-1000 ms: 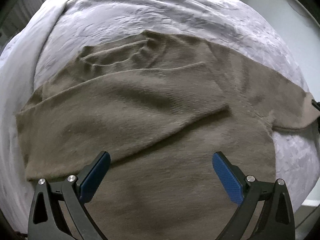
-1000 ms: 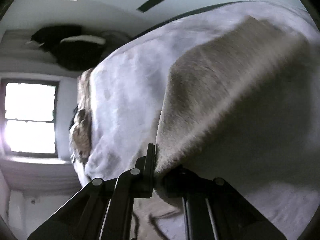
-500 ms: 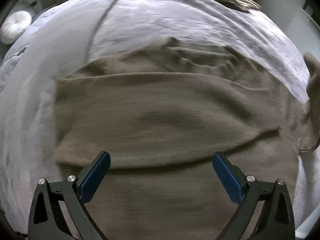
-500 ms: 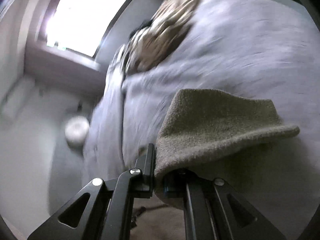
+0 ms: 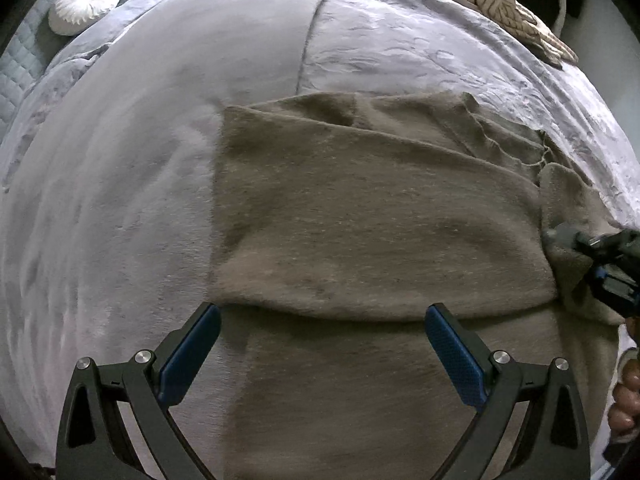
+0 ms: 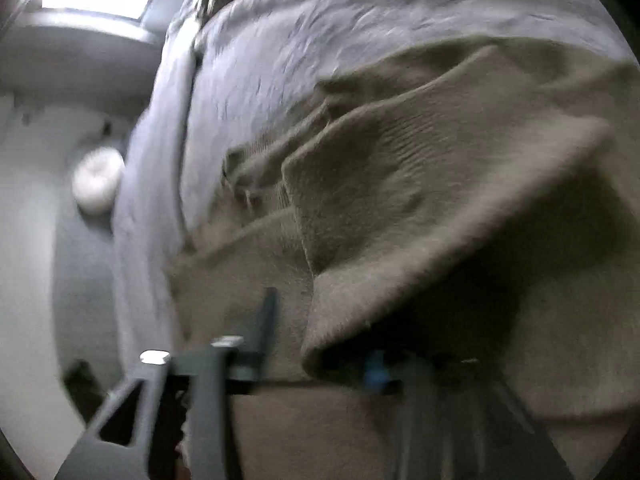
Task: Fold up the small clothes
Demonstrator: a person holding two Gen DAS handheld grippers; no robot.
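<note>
Left wrist view: shows the sweater (image 5: pixel 380 232), brown knit, lying flat on the bed cover (image 5: pixel 140 160), with one side already folded across the body.
Sweater, location: middle of the bed; the fold edge runs across just ahead of the left gripper (image 5: pixel 320 344).
Sweater, handling (judged): soft, limp and light; fuzzy surface should grip the pads well; drapes and creases freely, not fragile.
Sweater, hold point (judged): take a hem or cuff edge through both layers; avoid pinching the cover beneath.
Left gripper: jaws wide apart, empty, hovering above the lower body of the sweater.
Right gripper (image 6: pixel 320 344): jaws have just been opening; a sleeve end (image 6: pixel 400 240) still drapes between them, no longer pressed; frame is blurred.
Right gripper, left wrist view: appears at the right edge, beside the sleeve.
Surroundings: patterned throw (image 5: pixel 512 12) at the far end of the bed; round white cushion (image 5: pixel 84 6) off the bed.
</note>
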